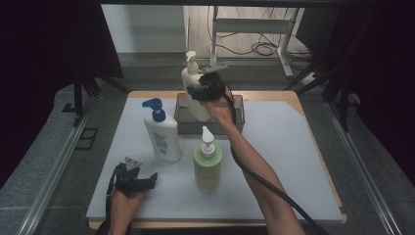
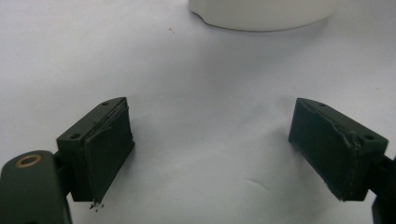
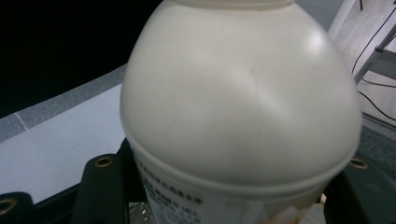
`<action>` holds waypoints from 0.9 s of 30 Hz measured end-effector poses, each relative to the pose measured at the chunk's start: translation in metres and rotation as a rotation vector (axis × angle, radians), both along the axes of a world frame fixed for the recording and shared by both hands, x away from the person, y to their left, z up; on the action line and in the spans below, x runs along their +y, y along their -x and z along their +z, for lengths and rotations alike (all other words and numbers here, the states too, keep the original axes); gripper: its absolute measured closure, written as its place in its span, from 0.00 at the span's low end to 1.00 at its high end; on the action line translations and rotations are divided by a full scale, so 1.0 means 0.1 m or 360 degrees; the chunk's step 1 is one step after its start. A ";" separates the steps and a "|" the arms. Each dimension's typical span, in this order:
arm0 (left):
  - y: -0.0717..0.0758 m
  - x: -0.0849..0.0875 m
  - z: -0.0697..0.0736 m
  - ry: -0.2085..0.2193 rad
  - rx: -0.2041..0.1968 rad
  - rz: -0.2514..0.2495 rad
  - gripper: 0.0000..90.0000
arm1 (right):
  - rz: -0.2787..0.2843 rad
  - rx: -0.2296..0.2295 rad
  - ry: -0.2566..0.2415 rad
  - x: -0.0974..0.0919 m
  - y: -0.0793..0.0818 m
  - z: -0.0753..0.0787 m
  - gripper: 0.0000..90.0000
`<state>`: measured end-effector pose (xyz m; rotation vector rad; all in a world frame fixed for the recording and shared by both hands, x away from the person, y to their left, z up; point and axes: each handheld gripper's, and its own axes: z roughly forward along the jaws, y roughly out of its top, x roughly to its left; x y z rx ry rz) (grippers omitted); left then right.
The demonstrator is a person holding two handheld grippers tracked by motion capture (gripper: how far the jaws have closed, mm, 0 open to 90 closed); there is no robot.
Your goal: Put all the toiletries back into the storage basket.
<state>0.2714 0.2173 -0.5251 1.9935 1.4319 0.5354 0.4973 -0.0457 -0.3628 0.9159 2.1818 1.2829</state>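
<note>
A cream pump bottle (image 1: 190,78) stands upright with its base inside the dark see-through bin (image 1: 239,117) at the back middle of the table. My right gripper (image 1: 198,93) is shut on the bottle's body, one jaw on each side. In the right gripper view the cream pump bottle (image 3: 238,107) is very close, rising from my right gripper (image 3: 229,205). I cannot tell whether it rests on the bin's floor. My left gripper (image 1: 149,180) lies at the front left of the mat. In its own view my left gripper (image 2: 210,149) is open, with bare mat between the jaws.
A white bottle with a blue pump (image 1: 161,134) stands left of centre; the white bottle's base (image 2: 261,11) lies just ahead of the left jaws. A green bottle with a white pump (image 1: 207,166) stands in the middle. The white mat (image 1: 288,147) has open room at the right.
</note>
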 end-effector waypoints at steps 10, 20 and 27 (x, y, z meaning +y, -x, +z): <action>0.00 0.00 0.00 0.0000 -0.0001 0.0001 0.14 | 0.0032 0.0002 0.0028 0.16 -0.05 -0.15 0.43; 0.00 0.00 0.00 -0.0001 -0.0002 0.0001 0.14 | 0.0036 0.0037 0.0041 0.19 -0.02 -0.30 0.43; 0.00 0.00 0.00 0.0000 -0.0001 0.0000 0.14 | 0.0021 0.0063 0.0041 0.18 0.00 -0.37 0.43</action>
